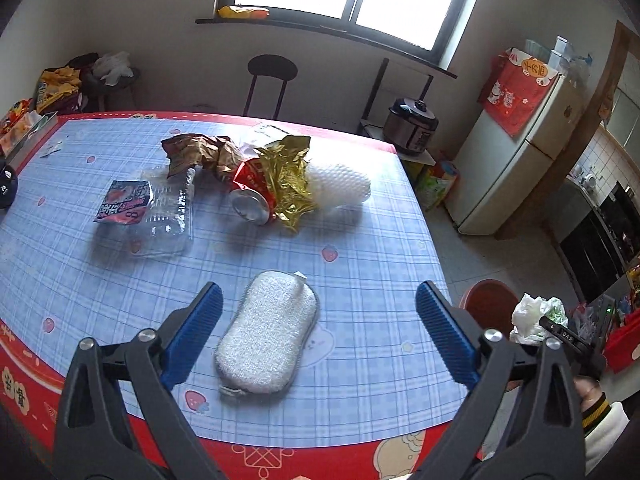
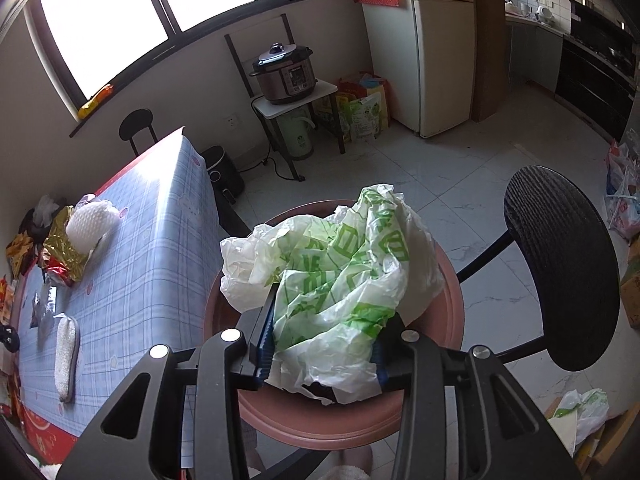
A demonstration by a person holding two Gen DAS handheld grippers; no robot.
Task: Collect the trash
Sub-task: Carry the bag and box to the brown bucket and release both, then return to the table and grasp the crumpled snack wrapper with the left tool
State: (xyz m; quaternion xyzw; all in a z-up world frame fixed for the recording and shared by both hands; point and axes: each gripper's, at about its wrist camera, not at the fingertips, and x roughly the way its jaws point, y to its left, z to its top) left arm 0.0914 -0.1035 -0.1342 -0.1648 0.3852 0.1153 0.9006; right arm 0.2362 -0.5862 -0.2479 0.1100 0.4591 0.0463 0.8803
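Observation:
My left gripper (image 1: 319, 292) hangs open and wide over the near part of the blue checked table (image 1: 360, 248), with nothing between its blue pads. A white sponge (image 1: 268, 336) lies on the cloth just below them. Farther back lies trash: a crushed red can (image 1: 250, 196), a gold wrapper (image 1: 288, 176), a brown wrapper (image 1: 196, 152), a clear plastic tray (image 1: 168, 216), a pink packet (image 1: 122, 202) and a white foam net (image 1: 340, 188). My right gripper (image 2: 324, 344) is shut on a crumpled white and green plastic bag (image 2: 340, 264) directly above a round brown bin (image 2: 320, 420).
The bin stands on the floor by the table's right edge (image 2: 192, 208). A black round-backed chair (image 2: 560, 264) stands right of the bin. A pressure cooker (image 2: 286, 72) on a small stand, a fridge (image 2: 440, 48) and another bag (image 2: 584, 408) on the floor lie beyond.

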